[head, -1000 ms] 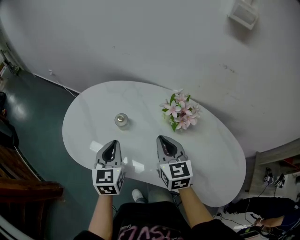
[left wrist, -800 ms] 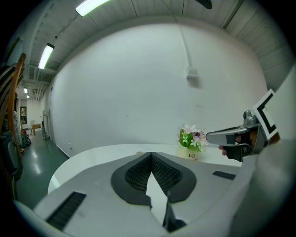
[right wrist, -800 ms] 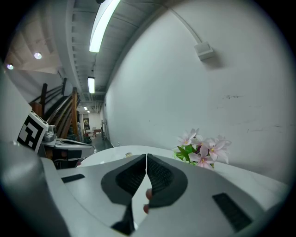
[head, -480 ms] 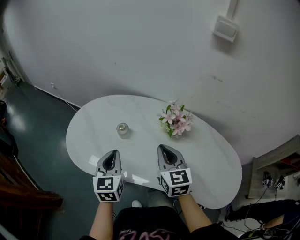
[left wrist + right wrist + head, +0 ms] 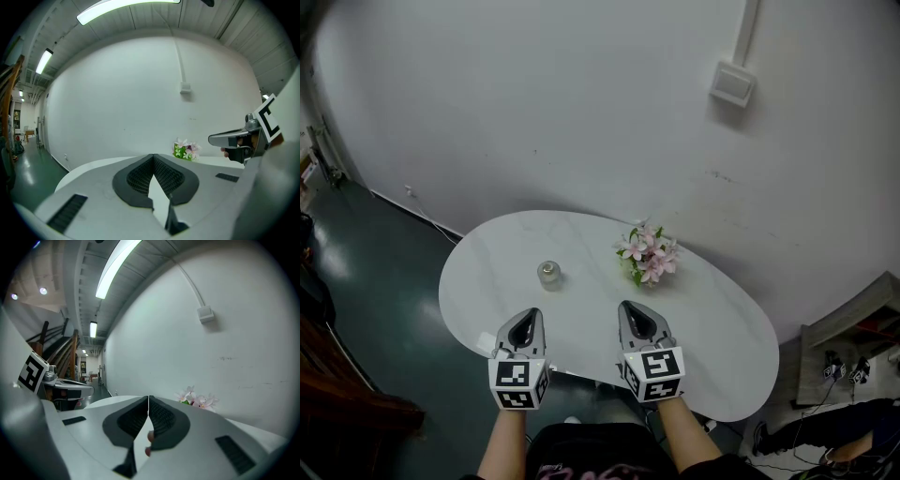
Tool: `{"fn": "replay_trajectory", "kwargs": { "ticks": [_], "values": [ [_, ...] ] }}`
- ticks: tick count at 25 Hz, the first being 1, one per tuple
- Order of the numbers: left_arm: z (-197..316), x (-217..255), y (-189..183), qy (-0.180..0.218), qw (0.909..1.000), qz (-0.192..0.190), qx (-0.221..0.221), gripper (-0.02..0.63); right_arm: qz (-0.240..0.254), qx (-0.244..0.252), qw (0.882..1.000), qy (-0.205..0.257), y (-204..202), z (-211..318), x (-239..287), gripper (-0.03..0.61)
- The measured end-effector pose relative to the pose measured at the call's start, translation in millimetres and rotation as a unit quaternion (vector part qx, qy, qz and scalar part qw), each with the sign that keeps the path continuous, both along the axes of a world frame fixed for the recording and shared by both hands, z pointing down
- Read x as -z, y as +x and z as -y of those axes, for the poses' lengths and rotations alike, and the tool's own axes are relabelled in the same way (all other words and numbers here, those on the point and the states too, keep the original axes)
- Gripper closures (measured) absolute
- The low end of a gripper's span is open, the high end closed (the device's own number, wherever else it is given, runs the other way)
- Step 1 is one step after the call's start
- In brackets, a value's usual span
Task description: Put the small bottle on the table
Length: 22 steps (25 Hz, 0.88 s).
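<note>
The small clear bottle [image 5: 548, 274] with a round cap stands upright on the white oval table [image 5: 712, 347], left of centre. My left gripper [image 5: 527, 316] hovers over the near edge, short of the bottle, jaws shut and empty. My right gripper [image 5: 629, 307] is beside it, also shut with nothing held. In the left gripper view the pads [image 5: 140, 176] meet at a point and the right gripper [image 5: 230, 138] shows at the right. In the right gripper view the pads [image 5: 161, 420] are pressed together. The bottle does not show in either gripper view.
A bunch of pink flowers [image 5: 647, 258] stands on the table's far side, right of the bottle. Behind the table is a white wall with a junction box [image 5: 732, 85]. Dark green floor lies to the left, wooden furniture [image 5: 337, 403] at the lower left.
The head view has lifted and pulled back, so the table looks smaller and lower. Both grippers stay shut near the front edge. The bottle has not moved on the table.
</note>
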<state>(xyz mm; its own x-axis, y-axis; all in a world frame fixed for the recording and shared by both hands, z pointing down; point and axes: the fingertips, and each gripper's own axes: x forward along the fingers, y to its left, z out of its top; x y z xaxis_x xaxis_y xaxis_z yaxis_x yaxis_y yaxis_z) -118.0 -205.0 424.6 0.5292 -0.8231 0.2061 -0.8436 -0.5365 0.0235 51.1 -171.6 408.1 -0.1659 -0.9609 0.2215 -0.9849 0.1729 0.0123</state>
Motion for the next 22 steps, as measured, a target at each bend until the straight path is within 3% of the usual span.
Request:
{"fn": "replay_trajectory", "kwargs": {
  "ticks": [22],
  "values": [
    [-20, 45, -12, 0.049, 0.9986, -0.010, -0.020, 0.601, -0.021, -0.018, 0.999, 0.044, -13, -31, 38, 0.512]
  ]
}}
